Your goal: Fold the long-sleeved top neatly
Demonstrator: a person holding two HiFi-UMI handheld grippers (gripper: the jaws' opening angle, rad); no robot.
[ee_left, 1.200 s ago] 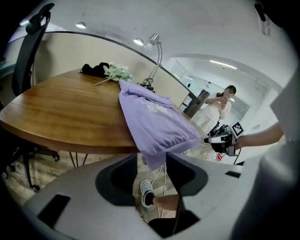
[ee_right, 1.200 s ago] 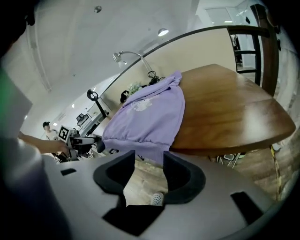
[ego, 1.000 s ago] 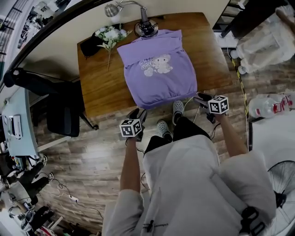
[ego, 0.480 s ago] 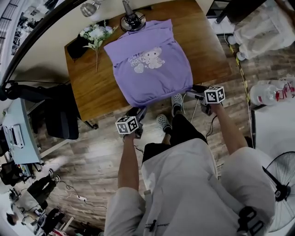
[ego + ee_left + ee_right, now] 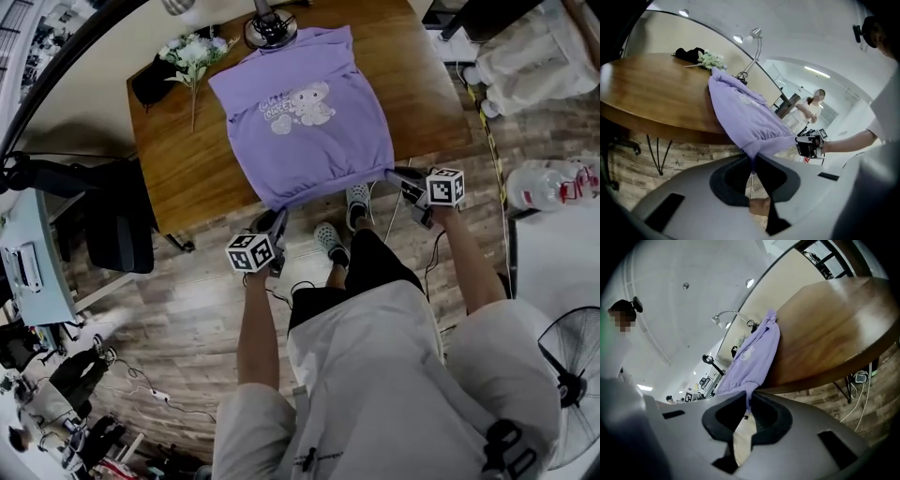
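A purple long-sleeved top (image 5: 300,112) with a cartoon print lies flat on the wooden table (image 5: 178,159), its hem at the near edge. My left gripper (image 5: 277,221) is at the hem's left corner and my right gripper (image 5: 401,176) at its right corner. Both pairs of jaws have just been closing, with hem cloth between them. In the left gripper view the ribbed hem (image 5: 754,140) is pinched in the left gripper (image 5: 752,157). The right gripper view shows the right gripper (image 5: 749,397) gripping the other corner of the top (image 5: 757,352).
A desk lamp (image 5: 267,23), a bunch of flowers (image 5: 192,52) and a black object (image 5: 150,84) sit at the table's far side. A black chair (image 5: 117,225) stands left of the table. Bagged goods (image 5: 544,202) and a fan (image 5: 572,375) are at the right.
Both grippers, open beside the hem corners before, now have their jaws closed on the hem. The hands stay near the table's front edge.
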